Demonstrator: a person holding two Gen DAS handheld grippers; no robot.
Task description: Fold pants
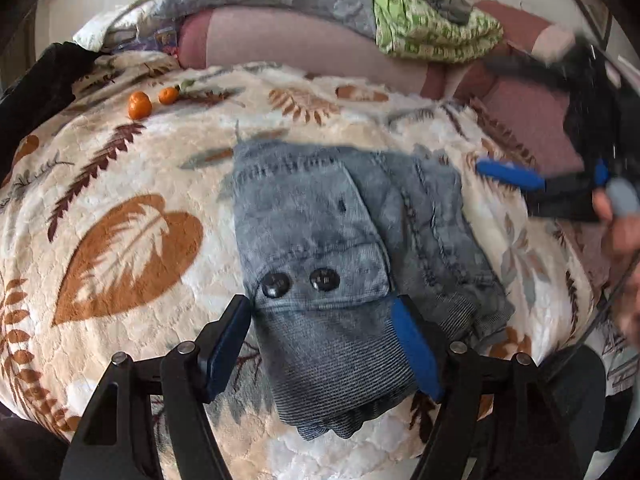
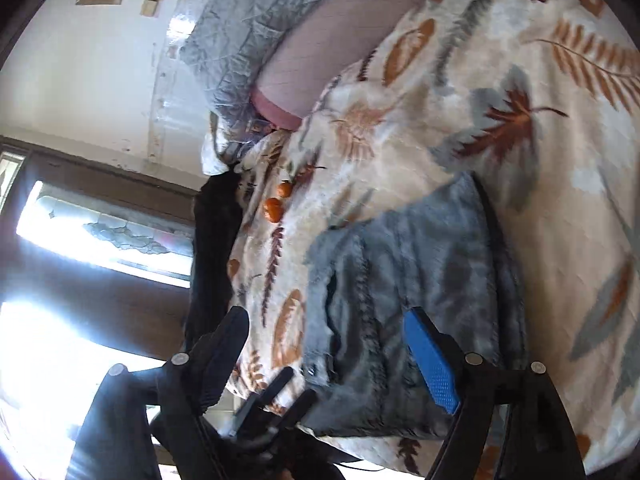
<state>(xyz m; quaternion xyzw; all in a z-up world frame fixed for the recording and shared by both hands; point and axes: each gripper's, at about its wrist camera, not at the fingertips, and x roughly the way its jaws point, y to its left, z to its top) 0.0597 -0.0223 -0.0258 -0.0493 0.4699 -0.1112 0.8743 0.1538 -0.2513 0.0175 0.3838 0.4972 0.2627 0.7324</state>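
Left wrist: left hand-held gripper (image 1: 322, 344) spread wide, jaws straddling folded grey pants (image 1: 340, 264) on the leaf-print blanket (image 1: 120, 240); waistband with 2 buttons (image 1: 300, 282) just ahead of the tips. 2 oranges (image 1: 152, 101) far ahead-left, green cloth (image 1: 432, 28) beyond. Right hand-held gripper (image 1: 532, 182) blurred, ahead-right, clear of the pants.

Right wrist: jaws spread, nothing held; pants (image 2: 420, 280) directly ahead between them, oranges (image 2: 278, 200) ahead-left.

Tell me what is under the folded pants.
The folded pants lie on a leaf-print blanket, which shows all around them. Whatever sits directly beneath the denim, or between its layers, is covered.
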